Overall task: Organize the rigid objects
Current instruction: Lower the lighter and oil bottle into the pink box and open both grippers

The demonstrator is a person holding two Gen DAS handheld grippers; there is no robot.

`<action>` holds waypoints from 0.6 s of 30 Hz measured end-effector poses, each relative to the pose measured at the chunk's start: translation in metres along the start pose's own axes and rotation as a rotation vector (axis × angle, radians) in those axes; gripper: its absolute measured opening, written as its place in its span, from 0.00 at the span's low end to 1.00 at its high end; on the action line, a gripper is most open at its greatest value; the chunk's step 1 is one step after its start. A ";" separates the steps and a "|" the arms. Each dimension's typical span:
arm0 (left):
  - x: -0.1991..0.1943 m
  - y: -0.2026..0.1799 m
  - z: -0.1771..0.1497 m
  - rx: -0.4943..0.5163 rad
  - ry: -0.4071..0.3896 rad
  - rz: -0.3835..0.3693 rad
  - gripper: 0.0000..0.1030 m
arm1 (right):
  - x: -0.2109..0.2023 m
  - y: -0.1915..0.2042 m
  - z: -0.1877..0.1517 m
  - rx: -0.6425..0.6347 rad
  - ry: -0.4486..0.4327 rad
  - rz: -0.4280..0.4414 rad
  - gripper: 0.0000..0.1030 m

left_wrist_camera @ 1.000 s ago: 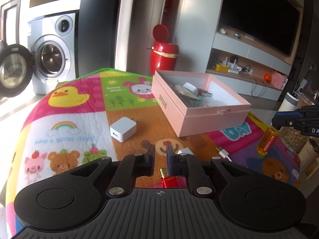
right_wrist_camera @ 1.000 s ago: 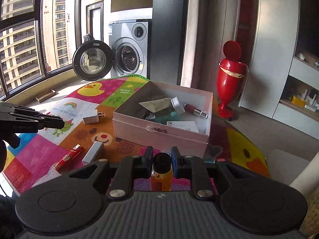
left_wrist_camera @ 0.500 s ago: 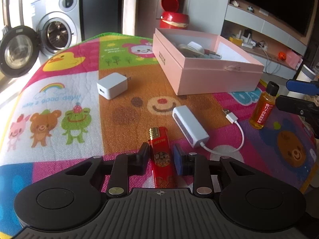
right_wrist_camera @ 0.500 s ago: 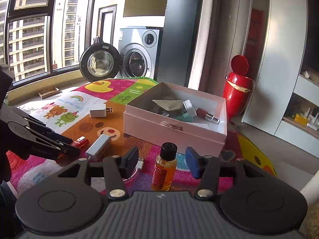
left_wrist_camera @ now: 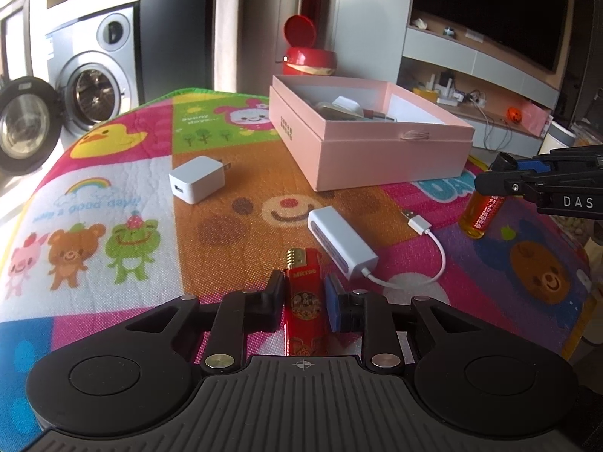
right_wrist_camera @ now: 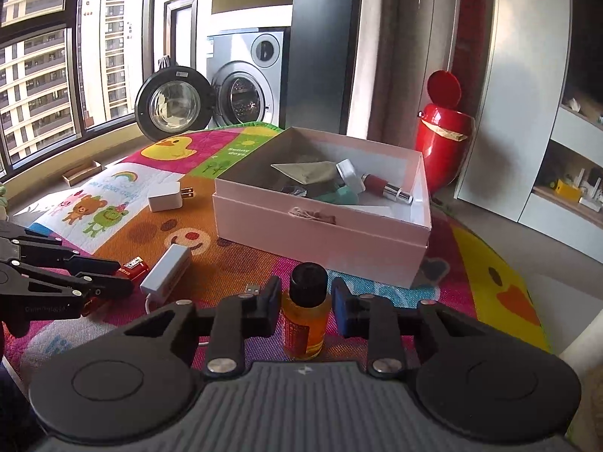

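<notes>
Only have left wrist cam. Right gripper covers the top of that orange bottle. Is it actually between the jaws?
Observer: Yes. In the right wrist view the orange bottle stands upright on the play mat, between the right gripper jaws. I cannot tell whether they touch it.
Operator: Cap on?
Observer: Yes, a black cap sits on top.
Operator: What's deep in the box?
Observer: The pink box holds a teal item and a red tube with a silver end; both lie toward its back.
</notes>
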State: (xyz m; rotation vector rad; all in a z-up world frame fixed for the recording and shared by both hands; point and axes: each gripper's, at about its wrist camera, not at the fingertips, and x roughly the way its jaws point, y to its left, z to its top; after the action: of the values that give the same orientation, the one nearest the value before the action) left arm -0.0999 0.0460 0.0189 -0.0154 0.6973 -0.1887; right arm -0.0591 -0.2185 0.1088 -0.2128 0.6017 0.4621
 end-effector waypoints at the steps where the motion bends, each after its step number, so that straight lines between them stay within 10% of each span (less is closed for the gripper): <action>1: -0.002 -0.001 0.001 0.005 -0.006 -0.007 0.26 | -0.005 -0.003 0.001 -0.003 -0.008 -0.006 0.27; 11: -0.008 -0.038 0.140 0.118 -0.304 -0.120 0.26 | -0.040 -0.024 0.031 0.011 -0.130 -0.086 0.27; 18: 0.062 -0.008 0.171 -0.128 -0.154 -0.194 0.25 | -0.032 -0.046 0.067 0.026 -0.162 -0.119 0.27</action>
State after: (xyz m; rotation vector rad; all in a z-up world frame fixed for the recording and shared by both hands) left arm 0.0544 0.0192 0.1115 -0.2179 0.5528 -0.3249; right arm -0.0274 -0.2486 0.1843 -0.1831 0.4338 0.3528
